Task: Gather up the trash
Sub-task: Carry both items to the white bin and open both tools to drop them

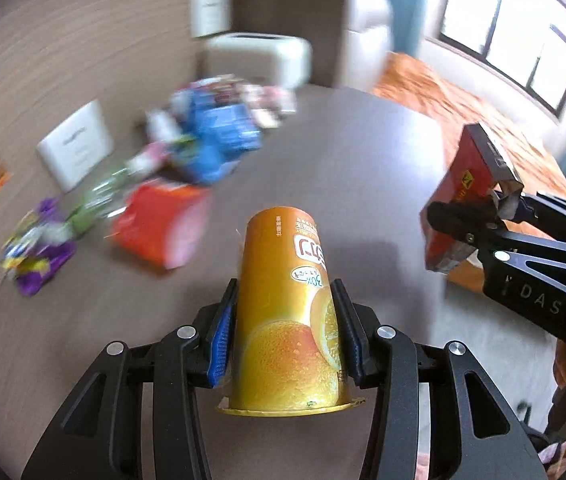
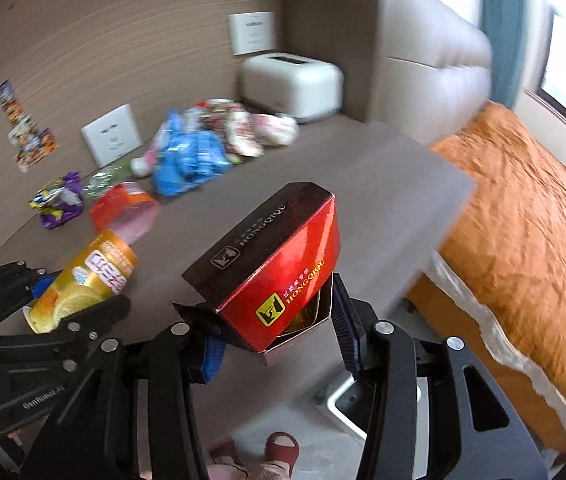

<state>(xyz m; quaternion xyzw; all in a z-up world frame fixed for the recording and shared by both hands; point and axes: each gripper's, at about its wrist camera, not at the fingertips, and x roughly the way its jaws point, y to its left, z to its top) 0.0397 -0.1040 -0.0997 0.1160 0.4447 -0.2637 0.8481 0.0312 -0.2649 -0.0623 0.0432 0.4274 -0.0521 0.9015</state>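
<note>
Tongs on my left gripper [image 1: 283, 336] are clenched around an orange juice cup [image 1: 287, 312], the blue pads [image 1: 219, 344] pressing its sides, rim toward the camera. My right gripper [image 2: 279, 332] clamps the open end of a red box [image 2: 271, 264], which is tilted above the brown table [image 2: 383, 184]. Other wrappers [image 2: 191, 160] lie heaped further back on the table, near a white toaster [image 2: 295, 84].
</note>
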